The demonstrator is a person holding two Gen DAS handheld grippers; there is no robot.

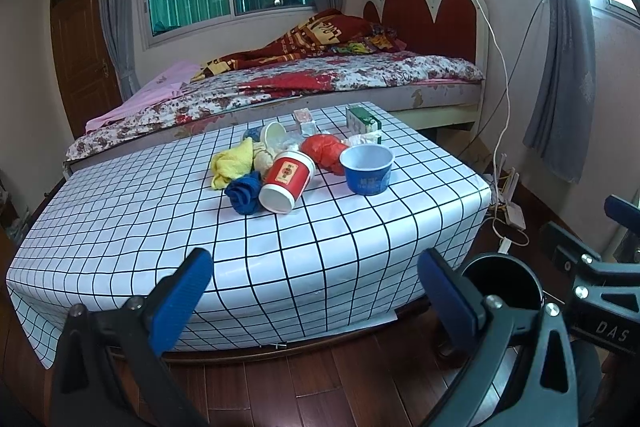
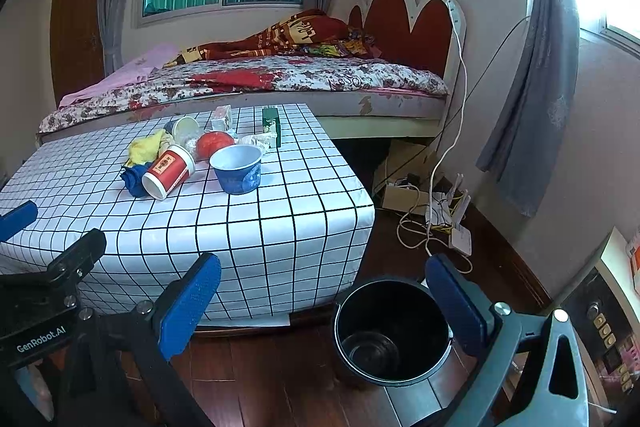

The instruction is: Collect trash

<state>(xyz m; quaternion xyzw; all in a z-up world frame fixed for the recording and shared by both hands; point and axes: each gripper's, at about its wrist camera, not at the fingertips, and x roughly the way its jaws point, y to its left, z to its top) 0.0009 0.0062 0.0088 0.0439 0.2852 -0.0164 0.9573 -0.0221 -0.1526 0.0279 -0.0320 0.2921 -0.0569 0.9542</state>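
Both tongs empty. Left gripper: blue-padded jaws spread wide, held low at the near edge of the table, which wears a white cloth with a black grid. Right gripper: jaws likewise wide apart, above the wooden floor, framing a black bin that stands on the floor at the table's near right corner; its inside looks bare.

Trash clustered on the far middle of the tabletop:
- red paper cup, white rim, on its side, mouth toward camera
- blue paper bowl, upright, white inside, right of the cup
- crumpled red bag between and behind them
- yellow cloth and dark blue cloth, left of the cup, touching it
- green carton, far right, upright
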